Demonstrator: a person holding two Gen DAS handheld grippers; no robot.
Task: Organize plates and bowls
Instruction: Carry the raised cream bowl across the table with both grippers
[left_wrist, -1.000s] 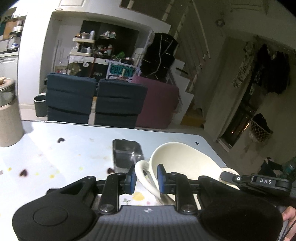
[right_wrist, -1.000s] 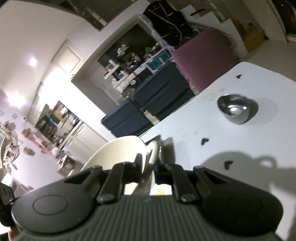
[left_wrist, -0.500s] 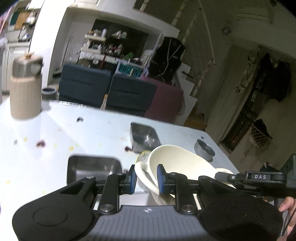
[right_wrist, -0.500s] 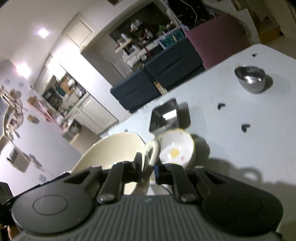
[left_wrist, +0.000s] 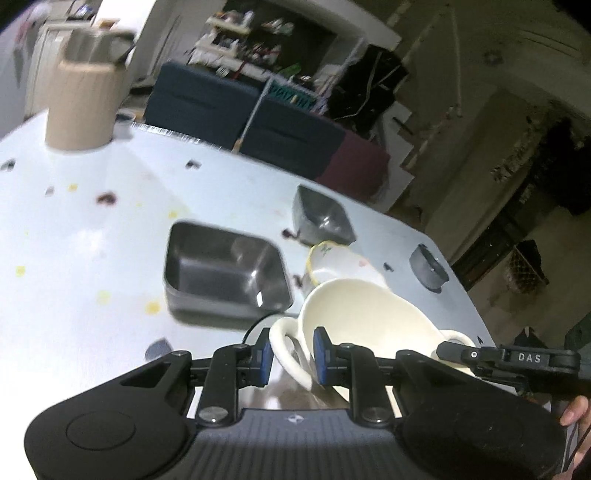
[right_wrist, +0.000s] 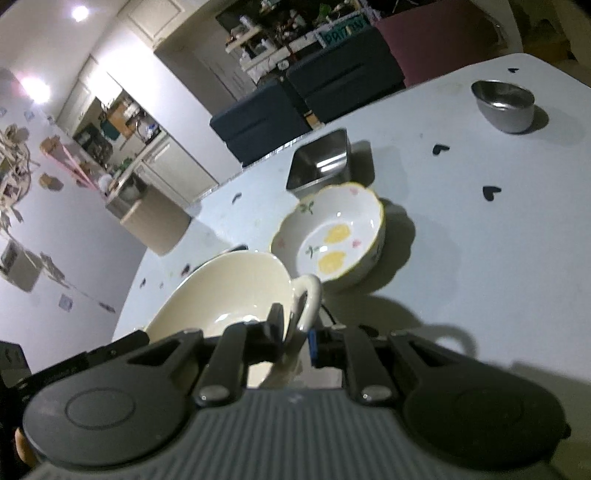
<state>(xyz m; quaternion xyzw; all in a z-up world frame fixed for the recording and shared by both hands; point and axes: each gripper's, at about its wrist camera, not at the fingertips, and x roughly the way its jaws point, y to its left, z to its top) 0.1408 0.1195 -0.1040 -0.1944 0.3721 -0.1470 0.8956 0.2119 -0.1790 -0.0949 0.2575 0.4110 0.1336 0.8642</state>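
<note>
On the white table (left_wrist: 92, 236), left to right: one beige canister (left_wrist: 83, 107), two square steel trays (left_wrist: 225, 273) (left_wrist: 321, 221), one flowered bowl (right_wrist: 332, 236), one round steel bowl (right_wrist: 504, 105). One cream two-handled bowl (left_wrist: 365, 317) hangs above the table, just in front of the flowered bowl. The left gripper (left_wrist: 291, 356) is clamped on its left handle, the right gripper (right_wrist: 297, 332) on its right handle.

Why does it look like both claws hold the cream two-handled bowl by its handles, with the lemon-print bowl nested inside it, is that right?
Not quite. The left claw and right claw do each grip a handle of the cream two-handled bowl, but the lemon-print bowl is not nested inside it. The right wrist view shows it sitting on the white table just beyond the cream bowl.
</note>
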